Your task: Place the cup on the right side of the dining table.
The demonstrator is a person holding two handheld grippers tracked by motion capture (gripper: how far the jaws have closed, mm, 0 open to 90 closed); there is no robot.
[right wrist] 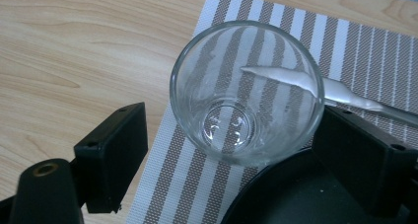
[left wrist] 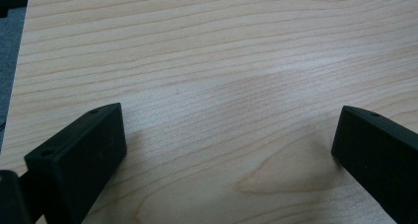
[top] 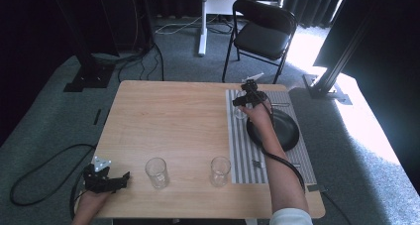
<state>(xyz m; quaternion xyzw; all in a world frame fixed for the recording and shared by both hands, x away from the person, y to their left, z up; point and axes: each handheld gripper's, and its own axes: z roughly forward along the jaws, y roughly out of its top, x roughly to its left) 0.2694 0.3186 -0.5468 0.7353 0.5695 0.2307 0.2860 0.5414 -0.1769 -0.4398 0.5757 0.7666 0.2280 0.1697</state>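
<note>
Glass (right wrist: 246, 93) upright on striped placemat (right wrist: 231, 184), at mat's left edge, just beside black plate (right wrist: 291, 194). Right gripper (top: 242, 105) around this glass, fingers (right wrist: 111, 150) spread wide, gap on left side; right finger at glass wall, contact not clear. Utensil handle (right wrist: 345, 93) on mat behind glass. Two more glasses (top: 157, 172) (top: 220, 170) left of mat, on bare worktop (top: 168, 121). Left gripper (top: 106, 181) far left of mat, near worktop front corner, fingers (left wrist: 79, 155) apart, nothing between.

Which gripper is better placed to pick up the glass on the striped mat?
Right. The right gripper has its open jaws around the glass on the striped mat; the left gripper rests open at the table's near-left corner.
</note>
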